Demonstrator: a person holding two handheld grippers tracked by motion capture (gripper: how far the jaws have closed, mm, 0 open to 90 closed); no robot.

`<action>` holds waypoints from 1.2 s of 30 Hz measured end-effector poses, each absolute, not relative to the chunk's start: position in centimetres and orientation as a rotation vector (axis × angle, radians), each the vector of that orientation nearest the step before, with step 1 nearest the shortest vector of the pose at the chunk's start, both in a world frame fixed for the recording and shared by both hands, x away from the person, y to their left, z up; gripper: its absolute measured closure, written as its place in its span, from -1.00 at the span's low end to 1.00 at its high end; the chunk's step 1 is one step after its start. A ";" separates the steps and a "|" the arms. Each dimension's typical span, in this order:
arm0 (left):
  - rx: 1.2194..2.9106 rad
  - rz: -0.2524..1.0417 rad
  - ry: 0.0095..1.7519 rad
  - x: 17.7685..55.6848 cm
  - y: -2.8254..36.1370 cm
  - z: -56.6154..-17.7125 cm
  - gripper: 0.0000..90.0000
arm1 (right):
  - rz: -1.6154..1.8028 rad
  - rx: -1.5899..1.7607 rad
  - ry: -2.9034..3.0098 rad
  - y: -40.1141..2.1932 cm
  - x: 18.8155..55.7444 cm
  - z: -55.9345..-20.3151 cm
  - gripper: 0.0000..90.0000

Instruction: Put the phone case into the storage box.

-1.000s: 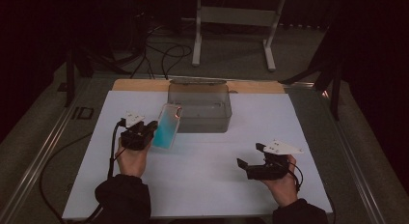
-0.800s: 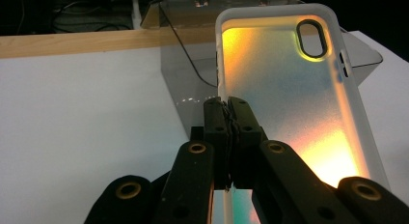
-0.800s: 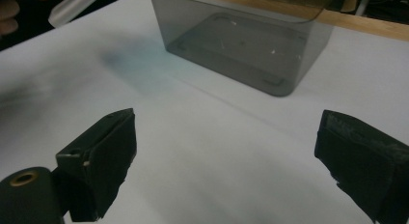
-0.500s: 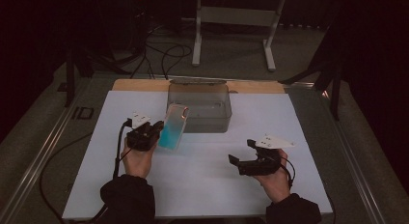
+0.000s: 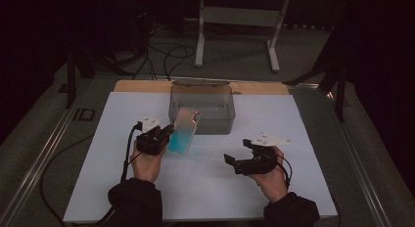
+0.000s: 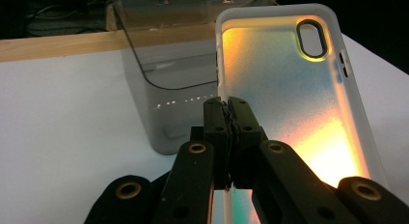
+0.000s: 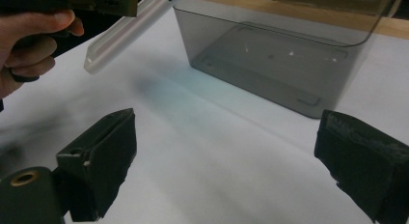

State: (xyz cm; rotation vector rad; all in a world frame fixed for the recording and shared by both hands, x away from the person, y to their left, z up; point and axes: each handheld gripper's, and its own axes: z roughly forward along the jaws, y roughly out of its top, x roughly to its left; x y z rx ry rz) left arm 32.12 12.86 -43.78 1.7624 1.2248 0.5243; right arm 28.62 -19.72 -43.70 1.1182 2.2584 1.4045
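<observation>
High view: left gripper (image 5: 164,135) pinches the phone case (image 5: 184,131) by one long edge, case tilted up toward the bin (image 5: 200,109) just beyond. Right gripper (image 5: 240,158), jaws spread and empty, sits well to the side, so the left is nearer.

The bin (image 5: 201,109) stood at the far middle of the table (image 5: 293,139). My left gripper (image 5: 166,134) held the phone case (image 5: 183,131) just before the bin's left corner. My right gripper (image 5: 240,156) hung well apart to the right, nearer me.
</observation>
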 end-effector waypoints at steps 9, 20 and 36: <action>1.782 0.510 1.192 31.9 11.9 -43.9 0.98 | 1.421 1.105 2.281 -18.2 29.4 -43.2 -0.83; 1.788 0.491 1.165 31.6 10.7 -43.9 0.98 | 1.410 1.094 2.308 -16.8 30.1 -43.0 -0.82; 1.798 0.465 1.109 31.1 8.8 -43.8 0.98 | 1.456 1.124 2.330 -15.3 30.7 -43.1 -0.60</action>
